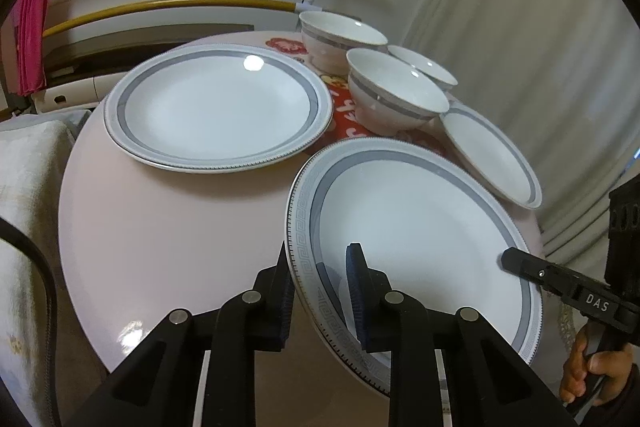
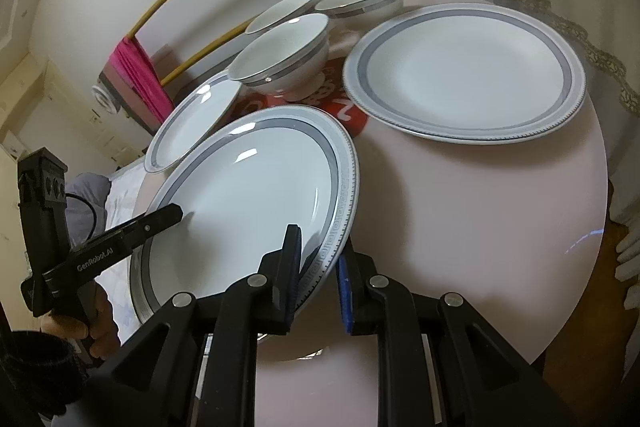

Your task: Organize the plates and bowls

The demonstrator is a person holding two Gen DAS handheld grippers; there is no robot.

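Note:
A large white plate with a grey key-pattern rim (image 1: pixel 420 227) (image 2: pixel 248 195) is tilted above the round pink table (image 1: pixel 180 227) (image 2: pixel 460 207). My left gripper (image 1: pixel 320 287) is shut on its left rim, and its finger also shows in the right wrist view (image 2: pixel 176 213). My right gripper (image 2: pixel 320 267) is shut on the opposite rim, its tip seen from the left wrist (image 1: pixel 508 261). A second large plate (image 1: pixel 216 111) (image 2: pixel 464 75) lies flat further back. A small plate (image 1: pixel 492 155) (image 2: pixel 192 123) and three bowls (image 1: pixel 394 91) (image 1: pixel 340 35) (image 1: pixel 424 65) stand beyond.
A red decal (image 1: pixel 352 115) marks the table under the bowls. A pale towel (image 1: pixel 24 187) lies off the left edge, with a pink cloth (image 1: pixel 34 27) and yellow rails (image 1: pixel 160 5) behind. A curtain (image 1: pixel 540 27) hangs at the right. A person's hand (image 1: pixel 592 371) grips the right handle.

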